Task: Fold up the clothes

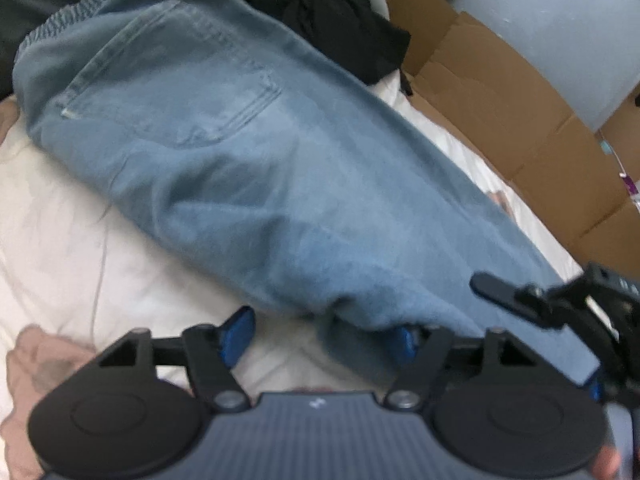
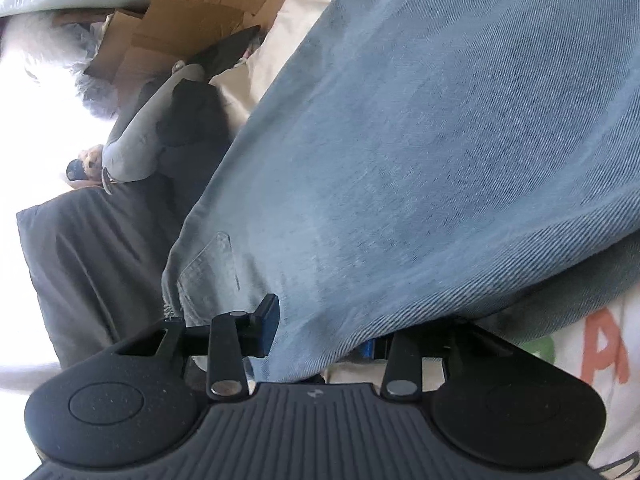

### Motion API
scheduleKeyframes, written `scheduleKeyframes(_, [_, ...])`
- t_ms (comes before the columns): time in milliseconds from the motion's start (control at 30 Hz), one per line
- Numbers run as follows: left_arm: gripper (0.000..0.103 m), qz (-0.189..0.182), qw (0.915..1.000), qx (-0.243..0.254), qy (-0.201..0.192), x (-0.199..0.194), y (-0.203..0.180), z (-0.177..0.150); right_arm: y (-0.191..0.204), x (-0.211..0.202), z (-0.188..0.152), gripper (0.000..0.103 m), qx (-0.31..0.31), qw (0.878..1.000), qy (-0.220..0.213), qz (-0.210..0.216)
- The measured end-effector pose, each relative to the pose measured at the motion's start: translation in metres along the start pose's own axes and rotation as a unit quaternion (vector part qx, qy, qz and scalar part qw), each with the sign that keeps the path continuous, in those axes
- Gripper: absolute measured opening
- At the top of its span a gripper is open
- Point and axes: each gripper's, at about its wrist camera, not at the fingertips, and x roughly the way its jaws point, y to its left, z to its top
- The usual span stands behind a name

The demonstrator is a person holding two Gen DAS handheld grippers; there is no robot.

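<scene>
Light blue jeans lie across white bedding, back pocket up, waistband at the far left. My left gripper stands open at their near edge. Its left pad is over bare sheet, and the right pad is tucked under the denim hem. In the right wrist view the jeans fill most of the picture. My right gripper stands partly open with a denim fold between the jaws. Its left finger is beside the cloth and the right finger is mostly hidden under it. The right gripper's dark finger also shows at the left view's right edge.
Flattened cardboard boxes line the bed's far side. Black clothing lies beyond the jeans and a pink garment at the near left. A person's grey sleeve and dark grey fabric lie left of the jeans. White cloth with orange letters is at the right.
</scene>
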Motion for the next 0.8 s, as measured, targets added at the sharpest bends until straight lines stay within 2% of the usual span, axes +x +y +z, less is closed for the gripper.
scheduleKeyframes(200, [0.073, 0.011, 0.9992, -0.034, -0.018, 0.002, 0.008, 0.009, 0.006, -0.002, -0.004, 0.042, -0.002, 1.000, 0.007, 0.015])
scheduleKeyframes(333, [0.071, 0.038, 0.9973, -0.051, -0.036, -0.006, 0.012, 0.010, 0.008, -0.005, -0.002, 0.042, -0.024, 1.000, 0.004, 0.002])
scheduleKeyframes(433, [0.058, 0.049, 0.9964, -0.052, -0.046, -0.012, 0.014, 0.009, 0.008, -0.007, 0.000, 0.042, -0.054, 0.998, -0.013, -0.035])
scheduleKeyframes(500, [0.054, 0.057, 0.9960, -0.050, -0.047, -0.016, 0.015, 0.009, 0.005, -0.008, 0.002, 0.043, -0.070, 0.996, -0.019, -0.059])
scheduleKeyframes(567, [0.032, 0.047, 0.9966, -0.052, -0.044, -0.019, 0.016, 0.008, -0.003, -0.006, 0.003, 0.048, -0.064, 0.995, -0.017, -0.073])
scheduleKeyframes(633, [0.024, 0.049, 0.9970, -0.044, -0.040, -0.021, 0.013, 0.009, -0.009, -0.003, 0.003, 0.048, -0.061, 0.994, -0.014, -0.086])
scheduleKeyframes(800, [0.016, 0.053, 0.9974, -0.034, -0.034, -0.035, 0.011, 0.012, -0.013, 0.005, -0.002, 0.051, -0.068, 0.993, 0.003, -0.098])
